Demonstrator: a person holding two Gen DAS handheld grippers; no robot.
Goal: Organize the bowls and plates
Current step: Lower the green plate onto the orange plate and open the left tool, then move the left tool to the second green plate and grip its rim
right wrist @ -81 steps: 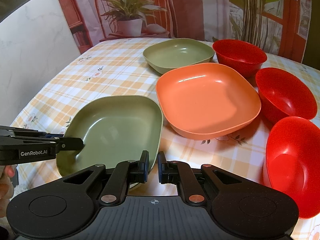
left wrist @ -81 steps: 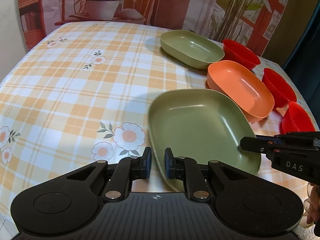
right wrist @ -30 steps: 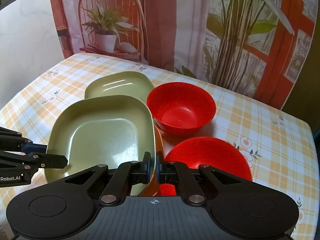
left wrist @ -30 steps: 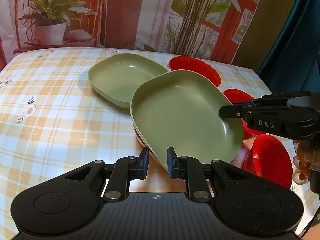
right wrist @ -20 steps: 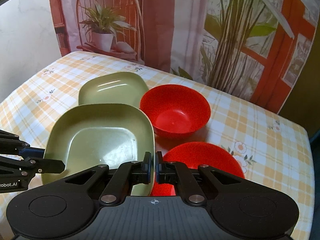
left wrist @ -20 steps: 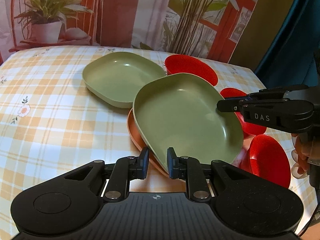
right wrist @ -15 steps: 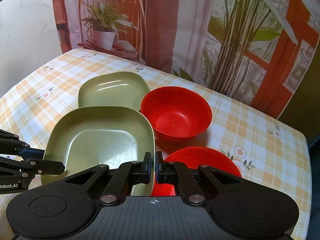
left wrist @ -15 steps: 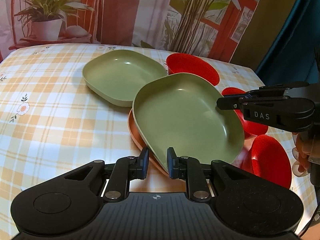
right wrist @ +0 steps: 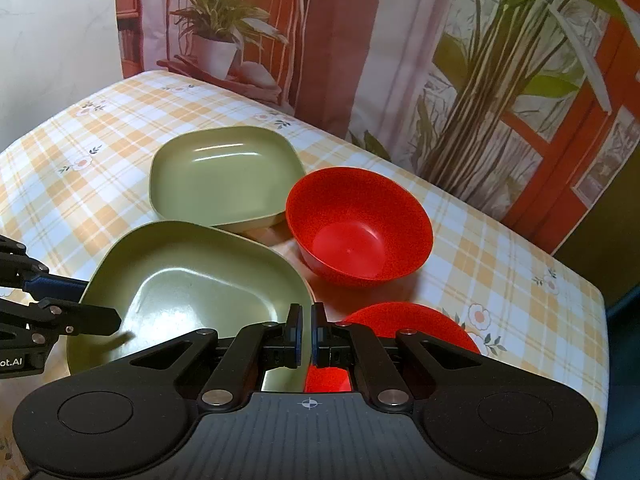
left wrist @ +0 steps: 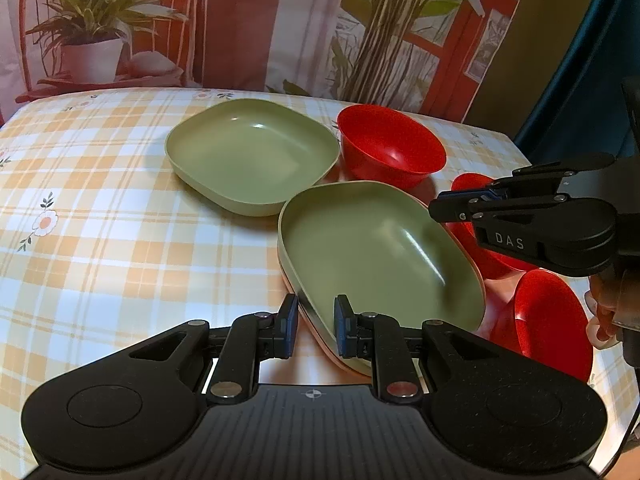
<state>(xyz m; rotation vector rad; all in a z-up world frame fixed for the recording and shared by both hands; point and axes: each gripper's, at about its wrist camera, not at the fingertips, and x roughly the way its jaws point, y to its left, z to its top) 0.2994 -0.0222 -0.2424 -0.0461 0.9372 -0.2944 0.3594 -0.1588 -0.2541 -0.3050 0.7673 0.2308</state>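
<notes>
A green plate (left wrist: pixel 376 248) rests nested in an orange plate (left wrist: pixel 332 352), of which only the rim shows. My left gripper (left wrist: pixel 316 320) has its jaws on either side of the green plate's near rim with a gap showing. My right gripper (right wrist: pixel 307 334) is shut on the opposite rim of the same green plate (right wrist: pixel 188 280). The right gripper also shows in the left wrist view (left wrist: pixel 440 202). A second green plate (left wrist: pixel 250 160) lies behind on the checked tablecloth.
A red bowl (left wrist: pixel 390 152) stands behind the stack; two more red bowls (left wrist: pixel 548 320) lie to the right, near the table's right edge. In the right wrist view one red bowl (right wrist: pixel 358 224) is ahead, another (right wrist: pixel 412 320) just under the gripper.
Both grippers carried the green plate from the near table across to the orange plate and lowered it into it. The left jaws have opened a little.
</notes>
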